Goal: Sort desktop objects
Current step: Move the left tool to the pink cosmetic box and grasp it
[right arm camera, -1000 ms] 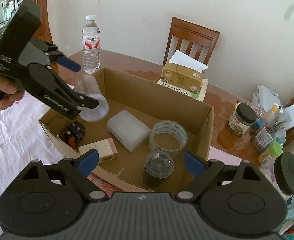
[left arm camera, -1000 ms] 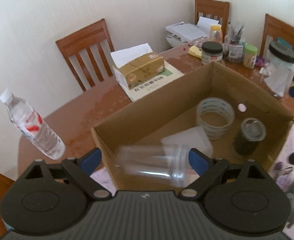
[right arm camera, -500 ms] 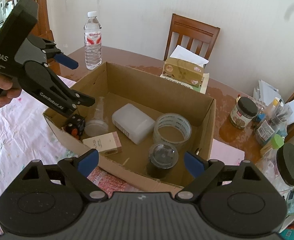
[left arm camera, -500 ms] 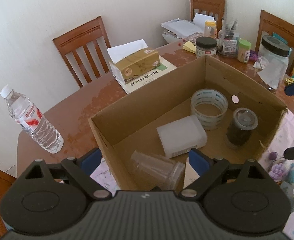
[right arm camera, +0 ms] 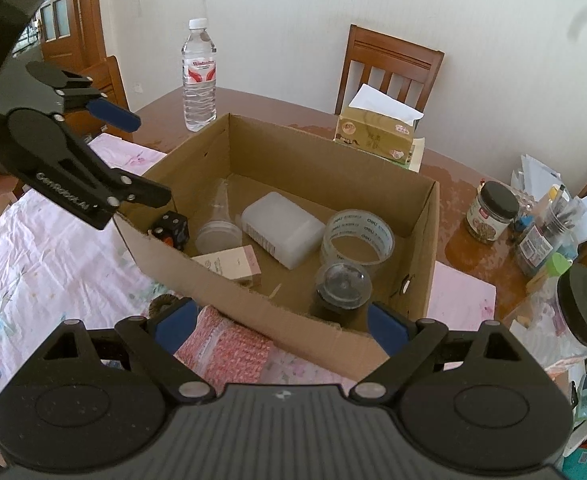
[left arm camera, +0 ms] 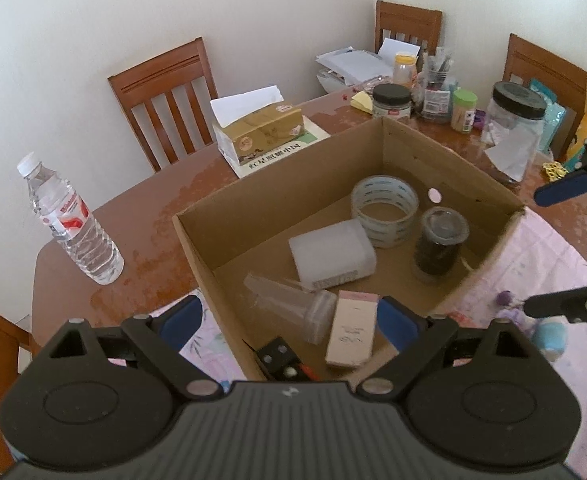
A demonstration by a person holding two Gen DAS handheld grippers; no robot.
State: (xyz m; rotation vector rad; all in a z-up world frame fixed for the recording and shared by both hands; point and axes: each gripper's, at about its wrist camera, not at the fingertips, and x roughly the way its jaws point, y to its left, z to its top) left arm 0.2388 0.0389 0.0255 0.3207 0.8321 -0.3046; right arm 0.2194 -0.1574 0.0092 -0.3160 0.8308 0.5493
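The cardboard box (right arm camera: pixel 421 240) stands open-topped on the wooden table (left arm camera: pixel 141 216) and serves as the collection bin, so the sorted items lie loose on its floor rather than arranged. The clear plastic cup (left arm camera: pixel 293 304) lies on its side near the corner closest to the left gripper (left arm camera: pixel 289 320), its rim against the small pink-topped carton (left arm camera: pixel 351 328). A translucent white container (left arm camera: pixel 333 250) rests flat at the centre, with the tape roll (left arm camera: pixel 385 210) and a dark lidded jar (left arm camera: pixel 441 244) standing further along. A black dice-like cube (right arm camera: pixel 171 229) sits in the near corner.

The left gripper hangs above the box's near edge with its jaws spread wide and nothing between them; the cup lies below and just ahead of its fingertips, apart from both pads. The side-on pose of the cup suggests it was dropped rather than set down, which is acceptable for a bin.

The right gripper (right arm camera: pixel 281 324) is also wide open and empty, positioned over the opposite long wall of the box, above the pink patterned cloth (right arm camera: pixel 53 264). The dark jar lies just ahead of its right finger, inside the box wall.

A water bottle (right arm camera: pixel 199 76), a tissue box (right arm camera: pixel 373 136) and a cluster of jars (left arm camera: pixel 425 96) stand on the table outside the box; any of these may be the next item to collect
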